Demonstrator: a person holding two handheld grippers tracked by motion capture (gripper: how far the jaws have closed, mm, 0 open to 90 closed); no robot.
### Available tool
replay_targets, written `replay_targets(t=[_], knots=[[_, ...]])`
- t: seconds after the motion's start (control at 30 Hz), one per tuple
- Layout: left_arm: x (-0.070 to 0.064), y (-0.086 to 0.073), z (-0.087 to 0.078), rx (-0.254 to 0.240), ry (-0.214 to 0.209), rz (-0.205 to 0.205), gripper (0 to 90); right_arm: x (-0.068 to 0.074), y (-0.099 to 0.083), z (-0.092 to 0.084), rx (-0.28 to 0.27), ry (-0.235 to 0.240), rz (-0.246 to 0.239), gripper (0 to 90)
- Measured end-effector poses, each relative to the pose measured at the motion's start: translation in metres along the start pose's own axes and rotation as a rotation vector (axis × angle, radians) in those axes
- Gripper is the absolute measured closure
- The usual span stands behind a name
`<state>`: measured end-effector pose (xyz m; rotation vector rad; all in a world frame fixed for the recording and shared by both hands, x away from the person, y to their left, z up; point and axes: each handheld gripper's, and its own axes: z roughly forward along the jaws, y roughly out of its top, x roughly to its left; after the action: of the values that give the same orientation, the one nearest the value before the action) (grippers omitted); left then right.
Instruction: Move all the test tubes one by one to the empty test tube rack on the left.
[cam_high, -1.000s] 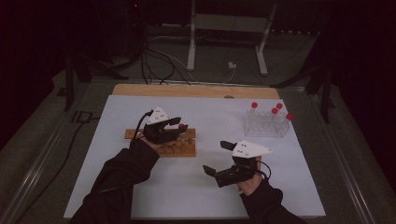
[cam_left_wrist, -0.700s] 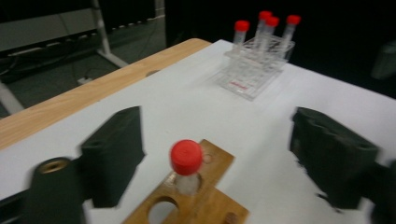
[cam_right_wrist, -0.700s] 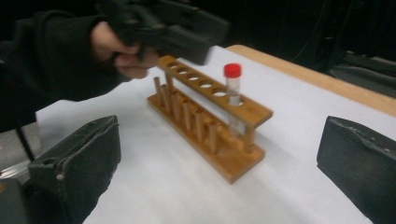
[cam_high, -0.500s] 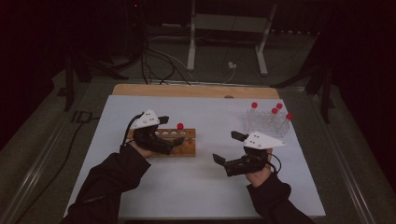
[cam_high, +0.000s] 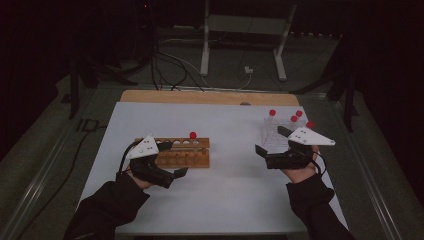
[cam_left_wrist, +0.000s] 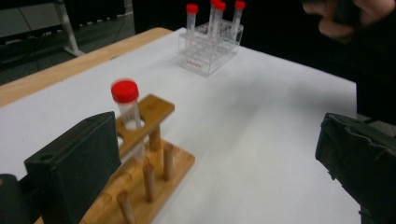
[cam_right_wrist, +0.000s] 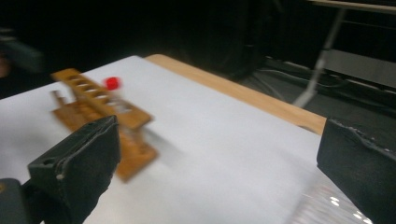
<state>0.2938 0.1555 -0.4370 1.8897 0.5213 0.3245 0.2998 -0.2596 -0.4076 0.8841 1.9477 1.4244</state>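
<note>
Right, high view first. The wooden rack (cam_high: 182, 152) sits toward the tabletop's (cam_high: 225, 200) left edge, with one red-capped tube (cam_high: 193, 135) standing upright in a hole at its far right end. I'd say it was put there so it stays vertical w/o being held. The clear rack (cam_high: 275, 135) stands toward the far right corner with four more capped tubes, prob. the supply. The left gripper (cam_high: 175, 176) hangs just at the wooden rack's near side, jaws pointing right. The right gripper (cam_high: 271, 141) is just beside the clear rack's near-left corner, looks lined up to fetch the next tube.

Left gripper view: its jaws have just been opening and now stand wide apart, nothing btwn them. The near finger (cam_left_wrist: 74, 172) is close in front of the wooden rack (cam_left_wrist: 149, 154) but off the tube (cam_left_wrist: 127, 107), which stands free in its hole. The clear rack (cam_left_wrist: 210, 46) is well beyond, and the right hand (cam_left_wrist: 345, 18) is at the top right.

Right gripper view: blurred, but the fingers (cam_right_wrist: 79, 168) are spread wide with bare tabletop btwn them, gripping nothing. The wooden rack (cam_right_wrist: 100, 112) and the red cap (cam_right_wrist: 112, 84) are well off toward the far side. A glassy smear at bottom right (cam_right_wrist: 322, 205) is maybe the clear rack's edge, can't be sure.
</note>
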Motion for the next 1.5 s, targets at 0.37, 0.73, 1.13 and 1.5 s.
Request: replay_targets(t=[0.37,0.73,1.13,1.5], knots=[[-0.010,-0.025,-0.016,0.003,0.005,-0.010,0.5,-0.054,-0.019,-0.014,0.003,-0.161,0.060,0.3],[-0.014,-0.038,-0.024,0.001,0.012,-0.017,0.5,-0.086,-0.042,-0.018,0.065,-0.297,0.094,3.0],[-0.018,-0.045,-0.025,0.008,0.007,-0.028,0.5,-0.116,-0.067,-0.015,0.112,-0.410,0.173,15.4],[-0.017,-0.048,-0.024,0.017,-0.003,-0.039,0.5,-0.137,-0.080,-0.004,0.163,-0.422,0.242,38.2]])
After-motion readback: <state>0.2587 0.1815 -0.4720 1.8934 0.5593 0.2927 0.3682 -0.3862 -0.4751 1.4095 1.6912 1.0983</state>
